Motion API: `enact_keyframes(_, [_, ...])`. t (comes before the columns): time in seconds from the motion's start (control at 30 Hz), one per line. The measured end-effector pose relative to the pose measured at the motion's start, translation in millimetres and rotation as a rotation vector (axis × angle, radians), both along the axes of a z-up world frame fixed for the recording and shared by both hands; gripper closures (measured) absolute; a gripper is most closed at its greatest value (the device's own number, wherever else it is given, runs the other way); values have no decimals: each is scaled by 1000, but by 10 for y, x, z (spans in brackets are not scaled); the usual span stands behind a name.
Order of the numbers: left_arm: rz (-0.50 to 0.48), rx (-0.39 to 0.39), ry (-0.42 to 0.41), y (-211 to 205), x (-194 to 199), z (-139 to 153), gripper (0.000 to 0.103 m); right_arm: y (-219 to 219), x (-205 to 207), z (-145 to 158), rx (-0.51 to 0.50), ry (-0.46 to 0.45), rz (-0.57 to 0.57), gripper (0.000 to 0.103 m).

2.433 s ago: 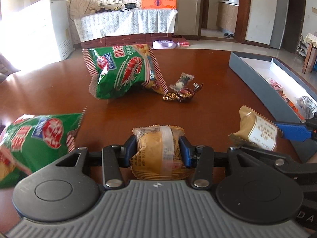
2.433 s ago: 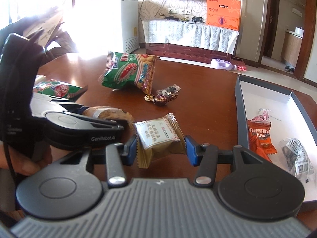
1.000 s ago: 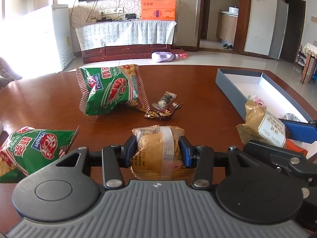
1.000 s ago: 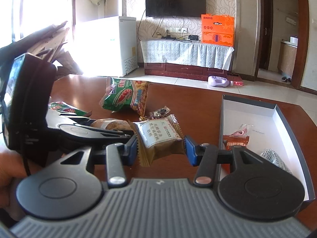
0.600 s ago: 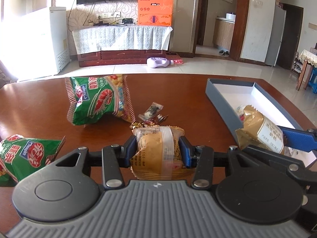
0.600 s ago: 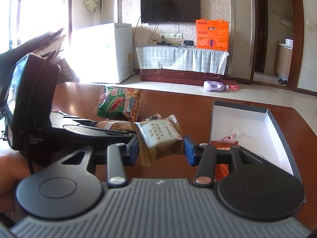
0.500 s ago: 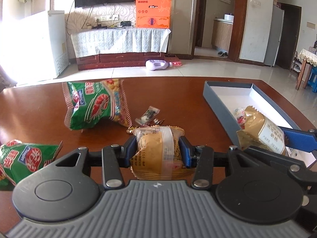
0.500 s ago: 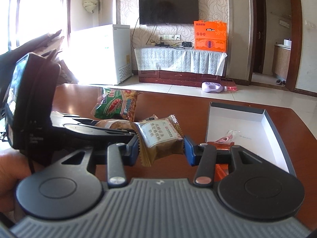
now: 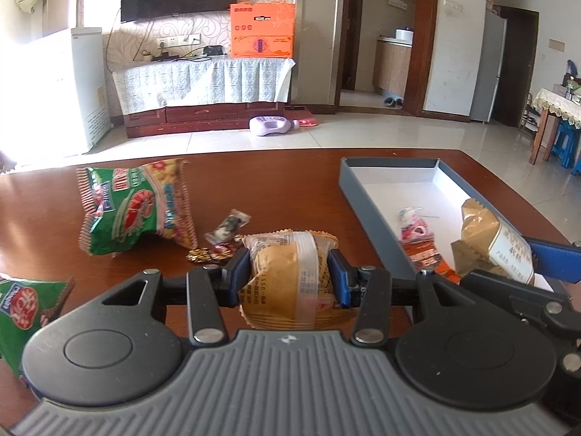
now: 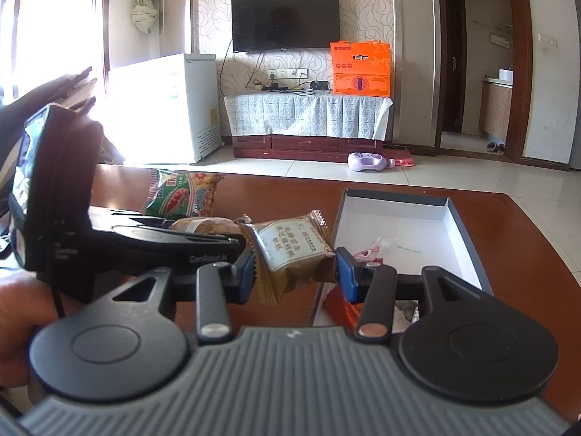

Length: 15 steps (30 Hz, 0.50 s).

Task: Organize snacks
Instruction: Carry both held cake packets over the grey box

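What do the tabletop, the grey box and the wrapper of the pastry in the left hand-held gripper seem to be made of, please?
Tabletop: likely varnished reddish-brown wood, as it gleams and mirrors the window light.
Grey box: probably matte cardboard, with thin straight walls and a plain white inside.
Pastry wrapper: thin clear glossy plastic film, with crimped zigzag ends and the cake showing through.

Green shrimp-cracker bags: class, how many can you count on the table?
2. One green bag lies far left of the loose candies; the second green bag sits at the near left edge, partly cut off. Others could lie outside the view.
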<state>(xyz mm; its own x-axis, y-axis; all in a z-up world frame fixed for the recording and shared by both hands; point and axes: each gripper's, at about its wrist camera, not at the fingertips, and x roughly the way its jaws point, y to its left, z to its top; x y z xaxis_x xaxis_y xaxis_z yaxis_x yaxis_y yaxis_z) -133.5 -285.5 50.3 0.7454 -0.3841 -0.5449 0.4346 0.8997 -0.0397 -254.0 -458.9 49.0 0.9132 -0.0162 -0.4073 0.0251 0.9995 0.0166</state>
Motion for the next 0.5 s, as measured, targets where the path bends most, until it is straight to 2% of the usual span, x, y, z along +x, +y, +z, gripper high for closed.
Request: enact_keyframes(0.5, [-56, -17, 6, -469, -3, -28, 51, -248, -69, 2, 18, -5, -53, 54])
